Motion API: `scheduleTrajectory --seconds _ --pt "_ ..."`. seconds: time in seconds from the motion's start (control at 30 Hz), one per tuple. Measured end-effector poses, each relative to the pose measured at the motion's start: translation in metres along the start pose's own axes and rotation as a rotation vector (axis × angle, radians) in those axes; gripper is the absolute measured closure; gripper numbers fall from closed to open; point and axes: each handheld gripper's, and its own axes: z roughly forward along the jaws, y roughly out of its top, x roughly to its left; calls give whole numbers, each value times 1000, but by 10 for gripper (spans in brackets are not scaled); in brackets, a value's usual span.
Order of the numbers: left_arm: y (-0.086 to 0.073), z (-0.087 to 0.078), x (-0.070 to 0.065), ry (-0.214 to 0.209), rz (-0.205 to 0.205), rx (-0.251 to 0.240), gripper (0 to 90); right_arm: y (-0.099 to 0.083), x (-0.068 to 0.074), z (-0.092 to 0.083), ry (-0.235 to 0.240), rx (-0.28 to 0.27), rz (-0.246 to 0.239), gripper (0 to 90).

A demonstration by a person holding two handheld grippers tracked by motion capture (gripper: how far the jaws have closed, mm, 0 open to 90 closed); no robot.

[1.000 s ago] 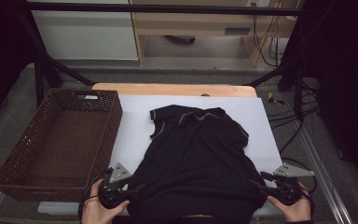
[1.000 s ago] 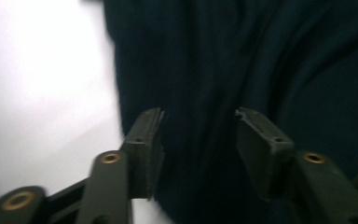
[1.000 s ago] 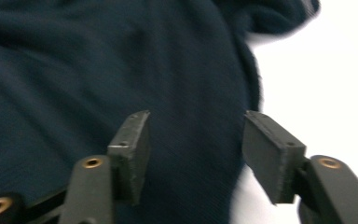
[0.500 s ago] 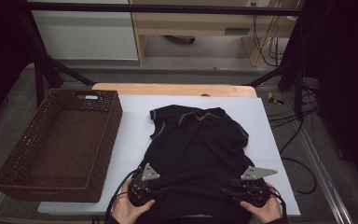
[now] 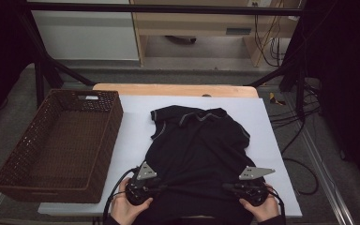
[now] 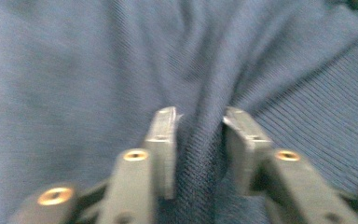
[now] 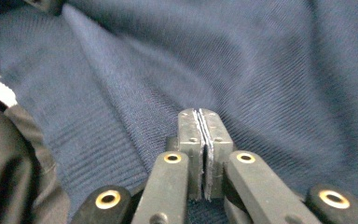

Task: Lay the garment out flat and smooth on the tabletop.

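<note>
High view gave the layout: dark shirt [image 5: 199, 154] flat on the white table cover [image 5: 131, 126], collar at the far end, wicker basket [image 5: 56, 145] just left of the shirt. Left gripper [image 5: 161, 187] and right gripper [image 5: 225, 186] both sat on the shirt's near hem, pointing inward at each other, fabric pulled into creases between them. The gripper views added what that view couldn't — the jaw state.

Versus a second earlier: both grippers had come in from the shirt's outer edges to positions over the shirt body.

Left gripper [image 6: 199, 122]: jaws partway apart, a raised fold of the shirt [image 6: 74, 70] bunched between the pads — jaw gap had narrowed, then eased open slightly. Whether the pads actually pressed the fold, couldn't tell.

Right gripper [image 7: 204, 122]: jaws had just closed, pads flat together over the shirt [image 7: 284, 60]; couldn't tell whether any fabric was pinched.
</note>
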Motion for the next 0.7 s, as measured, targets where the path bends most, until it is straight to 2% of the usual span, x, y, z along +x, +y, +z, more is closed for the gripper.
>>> scheduleTrajectory --seconds 0.1,0.17,0.27,0.3,0.4,0.43,0.5,0.6,0.67,0.7 --pt "3 -9 -9 3 13 -34 479 3 4 -9 -15 -30 -28 746" --pt "5 -12 -17 -1 40 -47 474 3 7 -9 -22 -46 -34 634" --pt "6 -11 -30 -29 64 -34 503 0 11 -2 -22 -19 -49 492" --pt "5 -8 -33 -35 71 -21 511 -1 13 2 -23 4 -57 472" --pt "1 7 -34 -39 61 35 527 -2 15 9 -25 32 -74 480" --pt "-1 12 -32 -36 56 50 527 -2 15 11 -31 39 -81 507" --pt "-4 16 -29 -33 46 52 527 -3 15 13 -45 60 -94 561" --pt "-5 17 -25 4 56 56 509 -4 12 13 -62 62 -103 686" --pt "-8 19 -23 -17 45 88 488 -3 9 12 -70 59 -86 751" --pt "-10 19 -23 -20 48 73 480 -3 7 10 -70 51 -79 776"
